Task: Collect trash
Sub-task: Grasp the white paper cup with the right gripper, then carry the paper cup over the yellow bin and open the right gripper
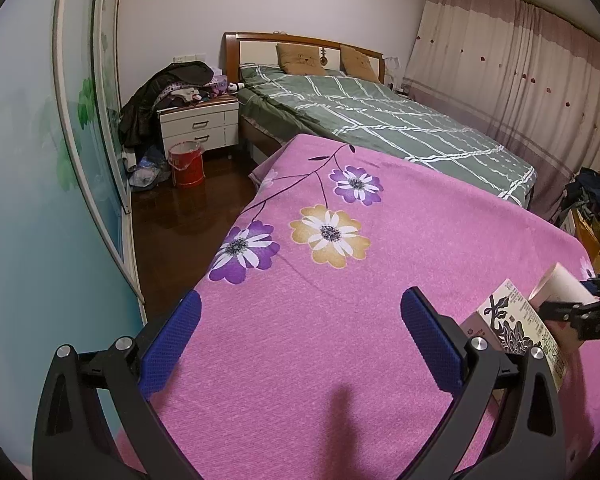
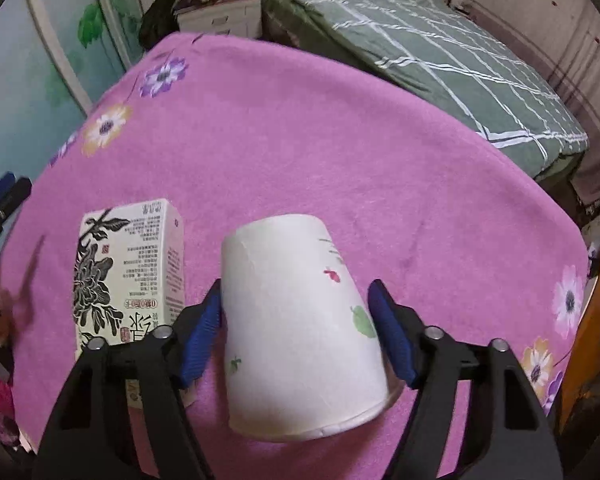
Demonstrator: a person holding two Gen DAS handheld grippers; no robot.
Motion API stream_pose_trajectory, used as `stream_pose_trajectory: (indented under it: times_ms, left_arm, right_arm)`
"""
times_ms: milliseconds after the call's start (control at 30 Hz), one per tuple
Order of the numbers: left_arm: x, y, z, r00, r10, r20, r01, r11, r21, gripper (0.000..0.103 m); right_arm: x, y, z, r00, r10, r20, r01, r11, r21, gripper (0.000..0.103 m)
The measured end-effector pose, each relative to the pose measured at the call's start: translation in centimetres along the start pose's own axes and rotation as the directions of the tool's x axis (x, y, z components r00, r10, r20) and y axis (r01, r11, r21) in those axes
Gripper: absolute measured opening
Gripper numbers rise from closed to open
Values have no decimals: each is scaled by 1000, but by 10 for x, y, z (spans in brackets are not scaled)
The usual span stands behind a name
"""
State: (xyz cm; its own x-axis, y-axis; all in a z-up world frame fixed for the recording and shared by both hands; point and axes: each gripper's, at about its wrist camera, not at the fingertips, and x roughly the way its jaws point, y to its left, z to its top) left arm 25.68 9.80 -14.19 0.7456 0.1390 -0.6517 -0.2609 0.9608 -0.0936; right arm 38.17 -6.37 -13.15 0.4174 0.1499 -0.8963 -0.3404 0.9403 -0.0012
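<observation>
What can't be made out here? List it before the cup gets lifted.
- Paper cup, right wrist view: its mouth faces the camera side, so any contents are hidden; whether the right gripper touches it on both sides is unclear.
- Printed carton: near end covered by the gripper; text too small to read.
- Red bucket, left wrist view: inside hidden by its rim.
- Left gripper: open, holding nothing.

We see a bedroom: green plaid bed [image 1: 380, 120], white nightstand [image 1: 198, 124] piled with what might be clothes, pink curtains [image 1: 520, 60], dark wood floor [image 1: 180, 220].
</observation>
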Motion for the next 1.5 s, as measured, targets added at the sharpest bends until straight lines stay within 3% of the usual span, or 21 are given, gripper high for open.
stream_pose_trajectory:
  times_ms: [267,433,567,700,833,1100,1300,1367,1500]
  left_arm:
    - [-2,-2,-1,1000,2,-1,-2,1000,3,98]
    - [-3,-3,-1,1000,3,3,-3,1000,4,98]
    - [-2,-2,-1,1000,3,3,-3,1000,4,98]
    - [-3,-3,-1,1000,5,6,-5,1000,6,98]
    - [-3,-3,0,1000,6,8,-6,1000,8,98]
    - [-4,-2,0,1000,8,7,-8,1000,4,98]
    - [-3,0,2,1000,10,2,-10,1000,1,98]
    - [-3,0,2,1000,11,1,-11,1000,3,98]
    - [-3,0,2,1000,12,7,-12,1000,1,98]
  right_arm:
    - [-42,-27,-52,985,30,168,-62,980,188,66]
    - [-75,-52,-92,971,-14,237,-58,954,294,66]
    - [-103,-76,-140,957,-93,274,-23,919,394,66]
    - [-124,-102,-182,941,-215,260,60,865,497,66]
    - [-143,-143,-235,921,-332,201,140,767,626,66]
    - [-131,-194,-295,915,-397,68,219,630,745,67]
    - [-130,-208,-306,878,-478,20,275,538,797,73]
    - [-132,-200,-303,870,-490,50,257,540,802,76]
    - [-134,-167,-284,854,-497,152,221,612,759,77]
